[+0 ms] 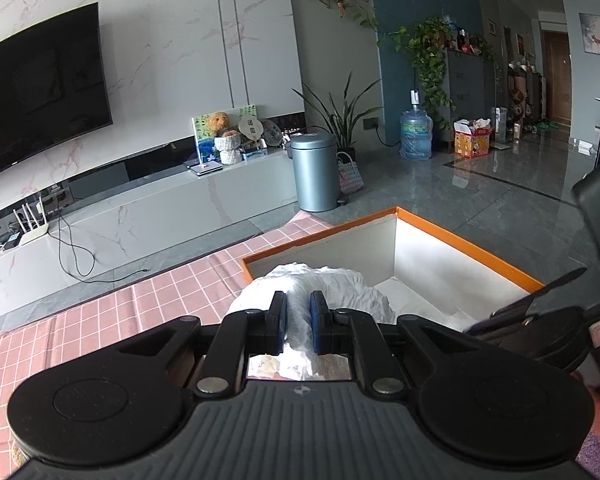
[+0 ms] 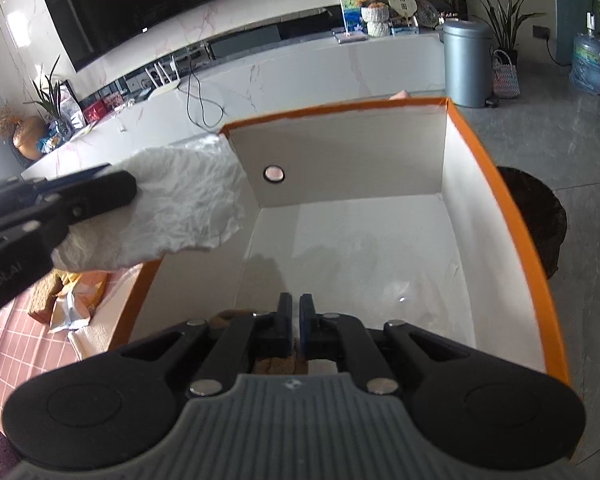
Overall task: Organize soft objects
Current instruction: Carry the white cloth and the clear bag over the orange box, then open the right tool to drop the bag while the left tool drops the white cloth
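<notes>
Over one orange-rimmed box, left hand-held gripper pinches one white bag; right hand-held gripper seems closed, empty.

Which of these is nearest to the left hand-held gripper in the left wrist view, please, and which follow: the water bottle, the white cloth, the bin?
1. White cloth, pinched in the left hand-held gripper, at the box's near corner.
2. Bin, on the floor past the table.
3. Water bottle, farther right, by the blue wall.
</notes>
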Demonstrator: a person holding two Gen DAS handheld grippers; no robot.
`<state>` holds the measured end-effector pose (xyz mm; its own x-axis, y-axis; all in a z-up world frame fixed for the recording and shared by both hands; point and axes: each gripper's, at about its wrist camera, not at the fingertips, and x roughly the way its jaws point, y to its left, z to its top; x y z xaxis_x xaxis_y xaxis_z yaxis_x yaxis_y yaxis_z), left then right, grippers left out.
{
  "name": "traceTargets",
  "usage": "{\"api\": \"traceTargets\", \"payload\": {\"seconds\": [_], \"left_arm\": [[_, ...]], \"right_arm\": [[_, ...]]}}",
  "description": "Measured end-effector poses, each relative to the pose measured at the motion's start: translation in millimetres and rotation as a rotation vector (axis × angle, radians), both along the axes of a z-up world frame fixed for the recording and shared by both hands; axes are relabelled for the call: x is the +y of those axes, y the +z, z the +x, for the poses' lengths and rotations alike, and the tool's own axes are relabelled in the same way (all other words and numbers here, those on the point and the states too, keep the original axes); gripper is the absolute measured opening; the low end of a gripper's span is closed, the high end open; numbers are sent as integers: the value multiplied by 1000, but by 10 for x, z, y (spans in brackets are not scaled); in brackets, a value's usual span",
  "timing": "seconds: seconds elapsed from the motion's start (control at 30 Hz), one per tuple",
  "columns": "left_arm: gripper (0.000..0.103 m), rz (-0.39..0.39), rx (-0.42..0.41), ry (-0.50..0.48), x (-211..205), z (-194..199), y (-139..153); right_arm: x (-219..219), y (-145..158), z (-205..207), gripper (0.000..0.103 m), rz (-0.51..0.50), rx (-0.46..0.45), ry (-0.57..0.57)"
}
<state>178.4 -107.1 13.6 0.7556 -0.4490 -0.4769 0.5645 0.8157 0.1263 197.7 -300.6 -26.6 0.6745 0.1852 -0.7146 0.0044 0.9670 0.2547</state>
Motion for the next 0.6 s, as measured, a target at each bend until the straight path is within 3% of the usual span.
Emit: {"api": "traceTargets", "payload": {"seconds": [0.17, 0.3, 0.4, 0.6], "left_arm": [[13, 34, 3, -71, -167, 44, 13], [13, 153, -3, -102, -444, 90, -100], [13, 252, 34, -110, -637, 156, -281], [14, 355, 132, -106, -771, 267, -503]], "right_arm": [[-163, 203, -77, 8, -35, -72, -54], [-274, 275, -90, 21, -90, -106, -102], [-298, 234, -71, 21, -82, -92, -97], [-256, 108, -7, 21, -90, -71, -66]]}}
